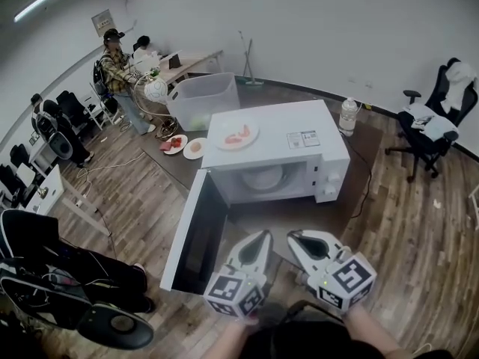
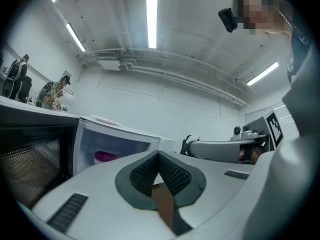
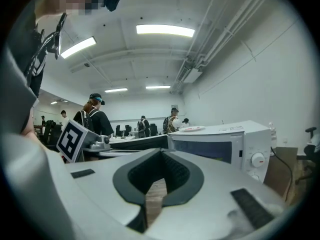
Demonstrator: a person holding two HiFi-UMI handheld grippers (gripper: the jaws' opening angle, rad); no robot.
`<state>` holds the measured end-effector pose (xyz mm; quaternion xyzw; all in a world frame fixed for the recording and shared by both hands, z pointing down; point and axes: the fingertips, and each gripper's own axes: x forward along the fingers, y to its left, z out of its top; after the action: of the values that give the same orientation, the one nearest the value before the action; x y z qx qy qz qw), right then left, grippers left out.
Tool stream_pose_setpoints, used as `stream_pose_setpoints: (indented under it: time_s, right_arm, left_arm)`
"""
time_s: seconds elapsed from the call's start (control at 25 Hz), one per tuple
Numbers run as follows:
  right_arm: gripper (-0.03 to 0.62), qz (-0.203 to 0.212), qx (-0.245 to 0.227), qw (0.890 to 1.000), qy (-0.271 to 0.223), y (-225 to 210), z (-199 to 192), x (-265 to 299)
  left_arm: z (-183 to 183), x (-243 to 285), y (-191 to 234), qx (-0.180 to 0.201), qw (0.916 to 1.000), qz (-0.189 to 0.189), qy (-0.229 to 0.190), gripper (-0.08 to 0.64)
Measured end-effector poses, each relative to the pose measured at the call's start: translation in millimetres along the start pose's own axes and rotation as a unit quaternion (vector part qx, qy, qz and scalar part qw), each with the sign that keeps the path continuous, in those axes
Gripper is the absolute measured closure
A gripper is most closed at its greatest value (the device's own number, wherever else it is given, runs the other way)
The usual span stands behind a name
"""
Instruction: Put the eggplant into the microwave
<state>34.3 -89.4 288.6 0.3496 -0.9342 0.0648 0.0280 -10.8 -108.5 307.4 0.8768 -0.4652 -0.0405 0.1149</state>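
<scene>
The glossy purple eggplant [image 2: 106, 156] is sitting inside the boxy white microwave [image 1: 284, 126], ahead and to the left of the left claw [image 2: 159, 155]. Only a smooth rounded bit peeks out. It's lying flat, long axis running sideways across the cavity, and I can't tell which end is the stem. The dark-windowed door [image 1: 196, 234] hangs wide open, just left of that claw. The left claw and the right claw [image 3: 161, 153] both have their ribbed grey pads pinched together on nothing.
</scene>
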Motion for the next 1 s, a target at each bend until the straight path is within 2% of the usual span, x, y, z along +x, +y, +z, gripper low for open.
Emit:
stream_pose_setpoints:
  time_s: [0.32,0.84,1.0]
  right_arm:
    - [0.592,0.012,0.007,1.000,-0.001,8,-3,-7]
    - [0.592,0.002,0.029,1.000,0.005,-5,-20,-15]
    - [0.592,0.000,0.023,1.000,0.012,-8,-26,-13]
  left_arm:
    - [-8,-11,-1,-0.006,0.9998,0.012,0.011,0.560]
    - [-22,2,-11,0.001,0.9995,-0.005,0.032,0.560]
    - [-23,2,-8,0.002,0.9996,-0.005,0.029,0.560]
